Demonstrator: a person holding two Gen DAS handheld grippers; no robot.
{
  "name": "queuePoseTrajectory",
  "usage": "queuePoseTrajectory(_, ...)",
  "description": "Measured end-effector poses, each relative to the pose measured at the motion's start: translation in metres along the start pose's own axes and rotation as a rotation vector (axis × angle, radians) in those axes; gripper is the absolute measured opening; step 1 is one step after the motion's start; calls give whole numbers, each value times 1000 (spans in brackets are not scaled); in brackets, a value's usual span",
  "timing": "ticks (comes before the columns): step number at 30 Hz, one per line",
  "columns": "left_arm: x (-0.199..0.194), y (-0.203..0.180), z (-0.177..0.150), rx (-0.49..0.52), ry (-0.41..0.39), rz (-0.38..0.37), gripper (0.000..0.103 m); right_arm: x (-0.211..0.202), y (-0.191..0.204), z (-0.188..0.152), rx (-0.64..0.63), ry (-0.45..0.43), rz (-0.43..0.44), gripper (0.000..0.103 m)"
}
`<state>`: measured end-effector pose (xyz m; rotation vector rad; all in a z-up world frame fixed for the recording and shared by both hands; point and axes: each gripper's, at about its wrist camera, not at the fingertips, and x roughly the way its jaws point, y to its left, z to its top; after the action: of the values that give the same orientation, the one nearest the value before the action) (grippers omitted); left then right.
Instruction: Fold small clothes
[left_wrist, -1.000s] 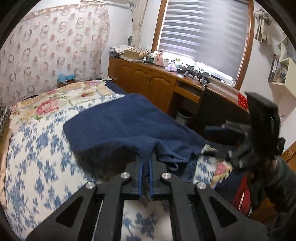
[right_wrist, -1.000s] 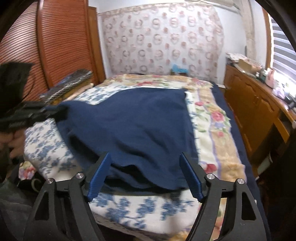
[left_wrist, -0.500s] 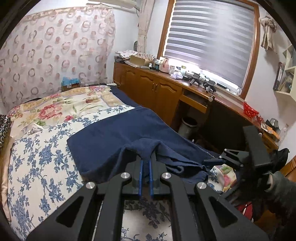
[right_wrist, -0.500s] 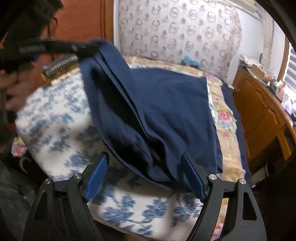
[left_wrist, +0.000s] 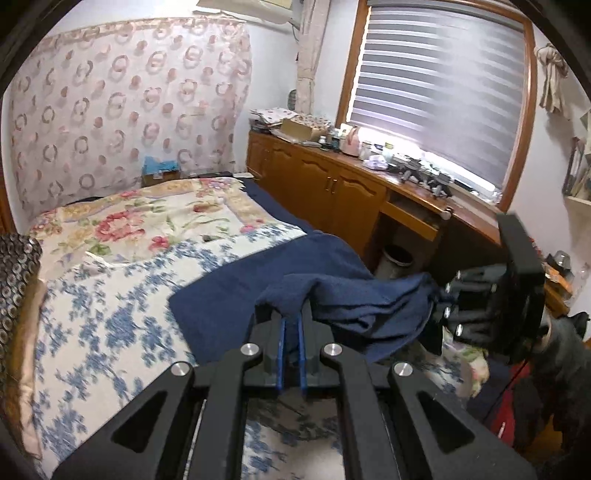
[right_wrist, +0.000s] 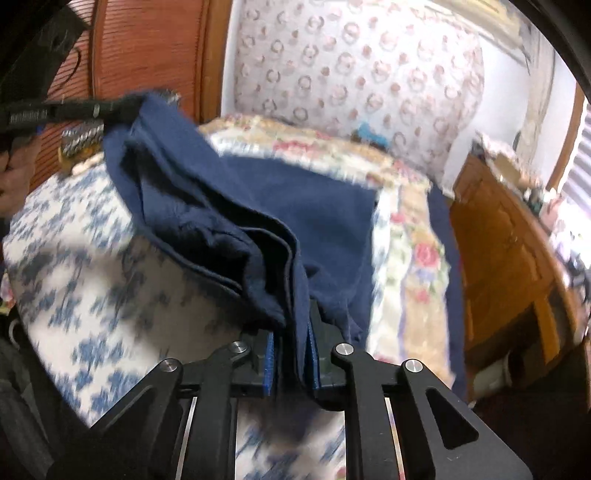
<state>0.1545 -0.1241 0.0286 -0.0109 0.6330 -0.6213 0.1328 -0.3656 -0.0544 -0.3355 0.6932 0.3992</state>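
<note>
On the left is the bed (left_wrist: 92, 314), with a blue and white flower cover. A dark blue cloth (left_wrist: 258, 280) lies on the bed near its right edge. Its near side is lifted up off the cover.

The left hand-held gripper (left_wrist: 291, 332) pinches one bunched corner of the blue cloth, and its blue pads (left_wrist: 282, 354) are pressed tight together on it. In the right wrist view this same gripper (right_wrist: 122, 107) shows at the upper left, holding the cloth up high, with a hand (right_wrist: 14, 173) below it.

The right hand-held gripper (right_wrist: 290, 354) has the other end of the cloth (right_wrist: 229, 206) between its pads. Its jaws are closing on the cloth, and the folds are squeezed in there. In the left wrist view it (left_wrist: 439, 295) holds the cloth's far right end.

Further right stands a brown wooden cabinet (left_wrist: 332, 184) under the window (left_wrist: 436, 85).
</note>
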Motion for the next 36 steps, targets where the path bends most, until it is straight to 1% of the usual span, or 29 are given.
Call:
queuePoseTrajectory(3, 4, 14, 7, -14, 0, 5, 7, 14, -17, 27, -16, -29, -3, 12)
queuePoseTrajectory(6, 9, 26, 13, -8, -1, 31, 13, 33, -24, 49, -48, -47, 2, 11)
queuePoseTrajectory(7, 11, 31, 15, -3, 1, 42, 18, 39, -24, 54, -56, -50, 3, 11)
queuePoseTrajectory(9, 13, 38, 17, 2, -4, 57, 32, 55, -28, 66, -69, -50, 17, 11)
queuePoseTrajectory(10, 13, 42, 18, 6, -16, 70, 44, 62, -29, 70, -76, -48, 21, 11)
queuePoseTrajectory(12, 12, 49, 19, 11, -29, 88, 48, 80, -30, 77, -92, -33, 37, 11)
queuePoseTrajectory(13, 14, 53, 21, 10, -27, 89, 54, 86, -28, 78, -102, -25, 39, 11)
queuePoseTrajectory(14, 17, 56, 21, 9, -19, 84, 58, 96, -28, 81, -111, -14, 41, 11)
queuePoseTrajectory(18, 41, 66, 15, 22, 46, 89, 58, 115, -33, 91, -96, -10, 54, 12)
queuePoseTrajectory(21, 66, 74, 6, 20, 111, 98, 58, 121, -45, 100, -40, -22, 67, 23)
queuePoseTrajectory(23, 78, 77, 2, 17, 140, 98, 58, 126, -58, 107, 3, -28, 59, 41)
queuePoseTrajectory(25, 89, 81, 0, 14, 164, 100, 58, 130, -72, 116, 60, -34, 70, 46)
queuePoseTrajectory(27, 98, 83, 0, 12, 179, 102, 58, 133, -77, 119, 66, -25, 34, 46)
queuePoseTrajectory(29, 106, 89, 1, 6, 191, 119, 58, 135, -81, 123, 70, -16, -37, 47)
queuePoseTrajectory(30, 108, 92, 2, 5, 193, 125, 58, 136, -86, 125, 95, -7, -68, 47)
queuePoseTrajectory(32, 114, 98, 4, -7, 198, 135, 58, 136, -101, 128, 146, -2, -108, 52)
queuePoseTrajectory(34, 120, 104, 6, -23, 205, 138, 58, 129, -111, 130, 183, -11, -115, 52)
queuePoseTrajectory(36, 124, 110, 5, -48, 216, 127, 58, 119, -116, 129, 203, -27, -85, 53)
